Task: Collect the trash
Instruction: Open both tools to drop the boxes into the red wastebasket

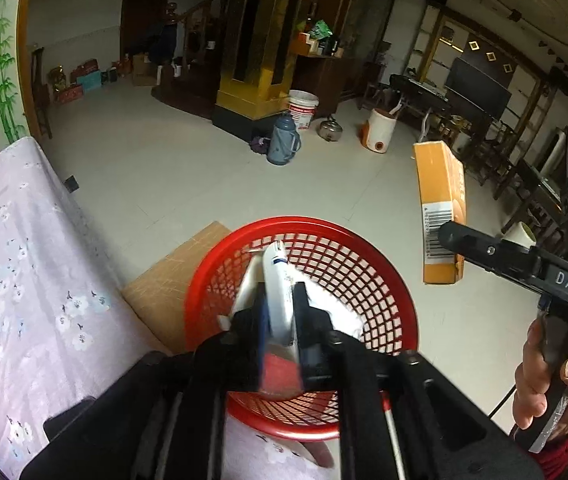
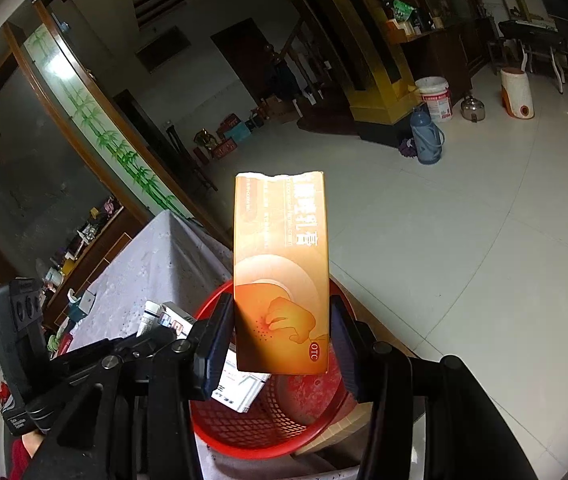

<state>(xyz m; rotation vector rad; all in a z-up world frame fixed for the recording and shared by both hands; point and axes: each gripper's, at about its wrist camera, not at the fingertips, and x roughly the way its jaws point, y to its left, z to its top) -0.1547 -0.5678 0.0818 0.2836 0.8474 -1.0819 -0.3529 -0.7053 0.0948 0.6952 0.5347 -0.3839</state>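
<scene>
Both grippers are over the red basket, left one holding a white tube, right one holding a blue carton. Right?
Not quite: the carton in the right gripper is orange, not blue, as the right wrist view shows. The rest holds: the left gripper grips a white tube, and both are over the red basket.

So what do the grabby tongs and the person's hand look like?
Both tongs are black plastic with screws. The left tongs have blue pads on their fingers. The right tongs do too, and white "DAS" lettering shows on their side. The right hand is bare, with a red sleeve and a thin black cable nearby.
</scene>
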